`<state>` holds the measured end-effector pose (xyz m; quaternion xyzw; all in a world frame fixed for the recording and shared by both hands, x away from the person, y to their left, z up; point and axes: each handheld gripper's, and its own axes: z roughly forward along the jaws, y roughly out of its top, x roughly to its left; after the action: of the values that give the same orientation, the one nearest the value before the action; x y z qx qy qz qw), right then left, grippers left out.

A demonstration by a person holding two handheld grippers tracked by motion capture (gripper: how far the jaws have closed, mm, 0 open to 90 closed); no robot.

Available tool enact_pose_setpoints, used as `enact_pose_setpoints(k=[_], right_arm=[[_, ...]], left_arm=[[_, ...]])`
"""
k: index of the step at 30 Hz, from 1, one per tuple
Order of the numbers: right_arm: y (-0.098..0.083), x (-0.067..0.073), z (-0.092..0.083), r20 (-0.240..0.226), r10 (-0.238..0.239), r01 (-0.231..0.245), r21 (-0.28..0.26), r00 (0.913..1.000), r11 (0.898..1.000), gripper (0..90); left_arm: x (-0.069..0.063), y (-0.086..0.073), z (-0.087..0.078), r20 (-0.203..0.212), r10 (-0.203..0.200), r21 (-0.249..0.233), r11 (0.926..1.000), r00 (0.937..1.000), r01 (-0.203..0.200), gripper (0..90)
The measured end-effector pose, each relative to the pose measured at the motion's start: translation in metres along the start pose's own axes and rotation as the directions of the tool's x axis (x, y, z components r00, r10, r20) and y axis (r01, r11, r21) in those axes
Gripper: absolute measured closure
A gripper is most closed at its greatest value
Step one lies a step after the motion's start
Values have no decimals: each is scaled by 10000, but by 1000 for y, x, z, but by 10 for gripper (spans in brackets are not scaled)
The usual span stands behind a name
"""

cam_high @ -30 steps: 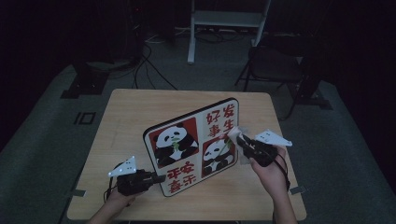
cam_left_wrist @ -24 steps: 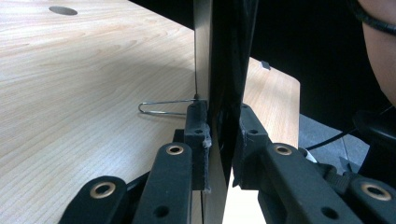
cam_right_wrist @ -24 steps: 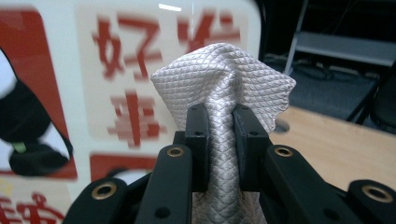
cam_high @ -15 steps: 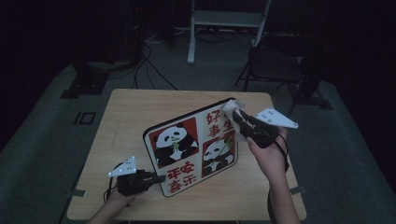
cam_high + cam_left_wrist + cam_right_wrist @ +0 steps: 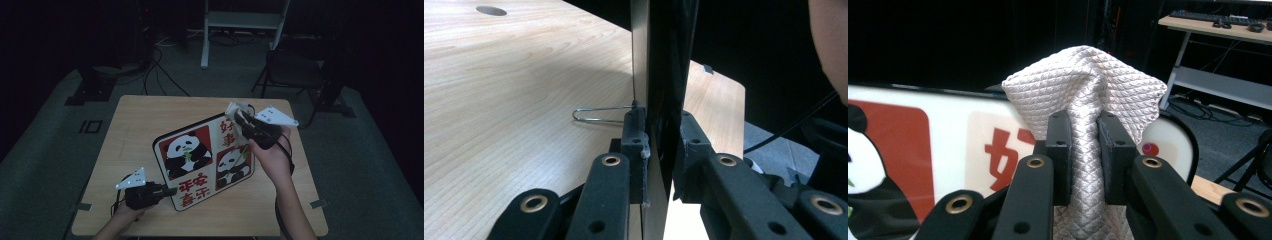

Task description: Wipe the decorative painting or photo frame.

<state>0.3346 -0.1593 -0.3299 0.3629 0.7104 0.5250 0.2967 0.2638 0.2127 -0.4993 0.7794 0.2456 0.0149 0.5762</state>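
While my left tongs (image 5: 169,190) stay clamped on the near left edge of the panda board (image 5: 205,162), I hold that board propped at a tilt on the desk (image 5: 135,125). From the left gripper view the pads pinch the thin board (image 5: 656,90) from both sides, and a wire loop (image 5: 596,115) lies on the wood just beside it. My right tongs (image 5: 239,116) are clamped on a bunched pale quilted cloth (image 5: 234,108), raised at the board's far right corner; the right gripper view shows the cloth (image 5: 1088,100) squeezed tight between the pads, with the board's red characters just behind it.

I judge the job to be wiping the board's printed face. How much of it has been cleaned I cannot tell, since no smear or wet trace shows on it. The cloth now sits at the top corner, apparently clear of the surface or only brushing the rim, so the pandas and the lower red characters seem to be what is left, if another pass is due.

Compared with a second ago, my right hand has climbed: then the cloth was beside the right-hand panda, half a second ago by the upper characters, now at the corner. My left hand and the board have kept their place.
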Motion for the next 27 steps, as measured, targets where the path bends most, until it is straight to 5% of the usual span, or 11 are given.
enact_pose_setpoints(k=[27], right_arm=[[-60, -3, 1, 122, 266, -278, 1079, 9996, 9938, 778]], left_arm=[[-1, 0, 1, 17, 75, 2, 10000, 10000, -75, 791]])
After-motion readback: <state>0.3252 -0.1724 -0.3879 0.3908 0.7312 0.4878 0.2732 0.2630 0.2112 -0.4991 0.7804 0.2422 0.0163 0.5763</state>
